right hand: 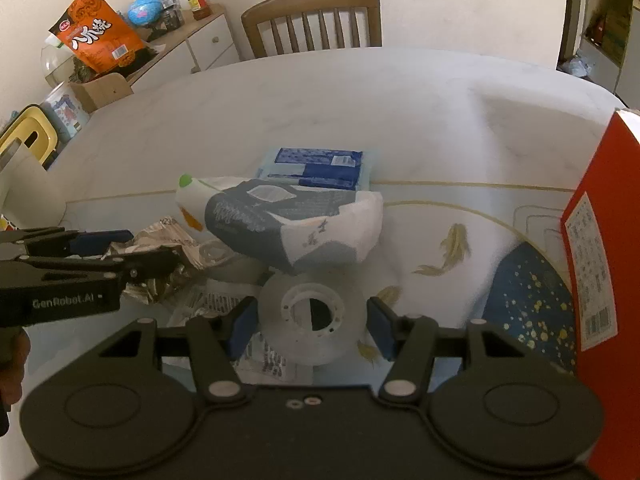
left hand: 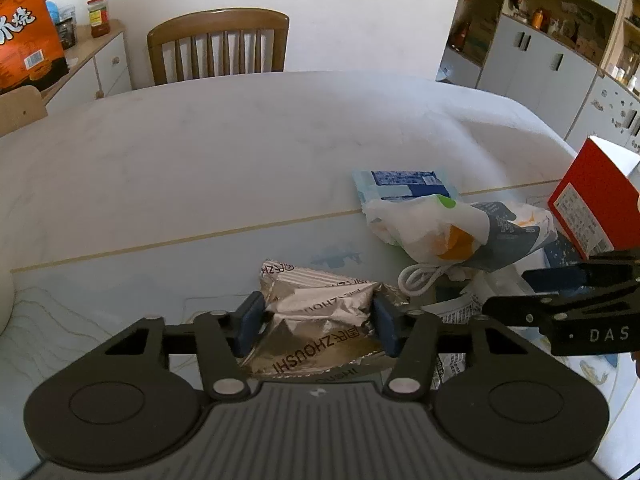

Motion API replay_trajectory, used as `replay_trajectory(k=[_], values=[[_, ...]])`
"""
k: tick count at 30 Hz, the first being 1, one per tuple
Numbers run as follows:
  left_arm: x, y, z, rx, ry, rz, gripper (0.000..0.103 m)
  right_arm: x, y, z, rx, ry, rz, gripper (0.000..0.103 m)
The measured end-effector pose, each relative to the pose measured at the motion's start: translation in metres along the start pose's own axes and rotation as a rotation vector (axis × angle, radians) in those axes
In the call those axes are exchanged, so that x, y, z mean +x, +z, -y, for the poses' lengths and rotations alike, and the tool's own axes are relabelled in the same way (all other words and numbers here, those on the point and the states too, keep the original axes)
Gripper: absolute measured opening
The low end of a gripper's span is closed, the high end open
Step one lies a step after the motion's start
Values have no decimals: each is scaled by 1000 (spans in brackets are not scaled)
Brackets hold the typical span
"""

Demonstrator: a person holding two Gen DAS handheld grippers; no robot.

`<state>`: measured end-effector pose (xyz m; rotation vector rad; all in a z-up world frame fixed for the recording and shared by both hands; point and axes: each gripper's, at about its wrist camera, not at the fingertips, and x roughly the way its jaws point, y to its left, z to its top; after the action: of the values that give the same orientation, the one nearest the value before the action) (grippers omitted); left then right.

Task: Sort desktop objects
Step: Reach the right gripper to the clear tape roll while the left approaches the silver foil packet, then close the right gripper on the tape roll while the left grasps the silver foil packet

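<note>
The left gripper (left hand: 318,326) pinches a crumpled silver packet (left hand: 320,320) at the near edge of the table (left hand: 200,160). To its right, the right gripper (right hand: 310,326) clamps a clear tape roll (right hand: 312,316), with a blue-and-white pouch (right hand: 292,224) just beyond and a red box (right hand: 600,260) at the far right.

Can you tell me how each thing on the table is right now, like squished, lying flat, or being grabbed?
left gripper: pads pressing both sides of the silver packet.
silver packet: crumpled, pinched.
right gripper: jaws around the tape roll, gripped or not unclear.
tape roll: lying flat, hole up.
blue packet: lying flat.
white bag: slumped, crumpled.
red box: standing upright.
white cable: coiled.
</note>
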<state>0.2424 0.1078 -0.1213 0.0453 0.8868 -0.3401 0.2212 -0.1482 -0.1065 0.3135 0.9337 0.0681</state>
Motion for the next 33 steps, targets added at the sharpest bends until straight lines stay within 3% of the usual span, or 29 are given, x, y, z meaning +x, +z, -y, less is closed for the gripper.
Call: replay_trajectory(k=[19,33], values=[[-30,-2,11,-6,13,27,52,-30,-12,-4,-11,-13,27,59],[-68,-8,39,4,-21,61,52,-69,-25,2,3,-14,65,59]])
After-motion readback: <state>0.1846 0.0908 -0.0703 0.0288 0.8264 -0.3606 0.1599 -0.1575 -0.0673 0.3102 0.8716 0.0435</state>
